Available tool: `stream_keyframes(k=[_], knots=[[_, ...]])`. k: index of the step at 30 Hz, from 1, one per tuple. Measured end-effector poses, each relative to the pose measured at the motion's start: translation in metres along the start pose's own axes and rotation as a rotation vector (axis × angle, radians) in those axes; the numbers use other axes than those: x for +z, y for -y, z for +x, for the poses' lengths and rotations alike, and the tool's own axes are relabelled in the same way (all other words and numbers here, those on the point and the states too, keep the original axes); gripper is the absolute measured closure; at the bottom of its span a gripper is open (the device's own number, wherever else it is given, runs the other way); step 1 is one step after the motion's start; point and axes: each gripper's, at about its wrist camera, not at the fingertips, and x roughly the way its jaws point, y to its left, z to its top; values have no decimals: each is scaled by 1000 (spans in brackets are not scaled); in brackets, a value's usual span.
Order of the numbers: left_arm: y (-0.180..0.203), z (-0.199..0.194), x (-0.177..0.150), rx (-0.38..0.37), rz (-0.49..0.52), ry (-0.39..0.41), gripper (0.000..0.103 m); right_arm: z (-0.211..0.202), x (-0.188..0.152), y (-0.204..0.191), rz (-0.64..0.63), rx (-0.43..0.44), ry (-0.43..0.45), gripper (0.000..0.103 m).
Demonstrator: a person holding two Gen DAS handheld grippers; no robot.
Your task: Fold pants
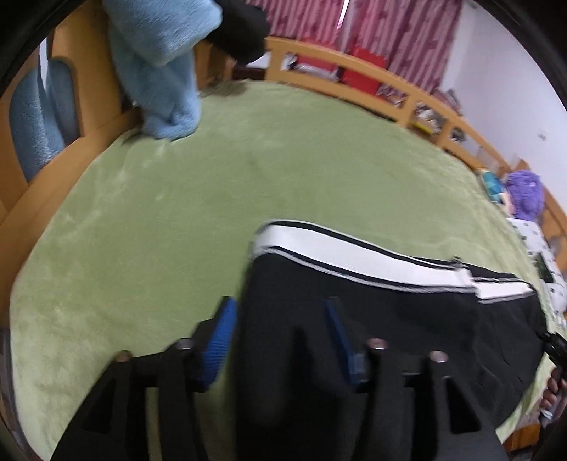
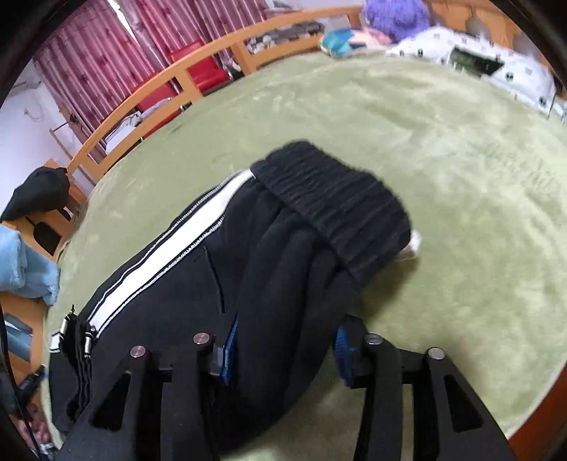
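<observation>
Left gripper [image 1: 280, 333]: jaws parted, blue pads [image 1: 221, 340] standing off the cloth on either side. Black fabric of the pants [image 1: 389, 312] lies between them, but I see no pinch; I read it as released. Right gripper [image 2: 283, 349]: same picture, jaws apart with a thick roll of pants [image 2: 269, 269] running up between the pads [image 2: 343, 349]. The fabric bulges into the gap, and I judge it loose rather than gripped.

Pants lie on the green blanket [image 1: 159, 212], toward the near edge of the bed. They look already doubled: white side stripe [image 1: 354, 255] runs along the far edge in the left view, ribbed cuff [image 2: 336, 198] sits on top at the far end in the right view. A zip pull [image 2: 88, 340] hangs at the near left.

Around: wooden bed rail [image 1: 354, 71] at the far side, red curtains [image 1: 407, 32] behind it, a blue fleece [image 1: 159, 71] draped at the far left, a purple plush [image 1: 524, 193] and spotted pillow [image 2: 460, 53] at the far right.

Risks from here, my judgement:
- Withdrawing the grippers with cloth bulging between the jaws could drag a layer back and undo the fold.
- The bundle is thick and springy; the top layer may slide or roll open once let go.
- It sits close to the near edge, so a tug toward me could pull it off the bed.
- Both frames are motion-blurred, so pad contact is uncertain.
</observation>
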Motion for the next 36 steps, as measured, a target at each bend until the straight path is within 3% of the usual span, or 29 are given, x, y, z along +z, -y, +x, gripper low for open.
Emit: stream_keyframes(k=[3,5,7,9,14,16,19,22,26,32,33,34,36], knots=[[11,-2,-33,-47,24,-38,47,4,-10,0,-35,-42,1,53],[21,13,-57,18,71,-82,47,13,-17,6,-23,-50,-61,53],[29,16,-74,80,120,-72,47,12,-22,12,-6,-36,-84,53],[30,5,-77,81,118,-50,47,-4,-23,10,-32,-54,-44,53],[16,-15,-72,-12,3,-50,45,-63,-17,-15,-137,-83,120,53],[15,-17,-74,-6,-24,-50,45,-77,-12,-40,-202,-23,154,50],[15,-16,-75,4,-53,-55,45,-70,-11,-91,-285,112,126,50],[14,-21,-78,-10,-80,-58,45,-49,-30,-148,-358,262,35,50],[3,-32,-81,-27,-126,-57,45,-33,-81,-215,-459,442,-102,56],[-11,-35,-81,-28,-176,-69,43,-24,-138,-267,-585,520,-220,59],[-12,-35,-82,-34,-182,-68,43,-19,-149,-274,-597,494,-243,63],[-13,-35,-82,-36,-186,-67,43,-17,-154,-274,-598,477,-250,85],[-14,-34,-82,-35,-189,-69,43,-27,-158,-271,-609,495,-227,88]])
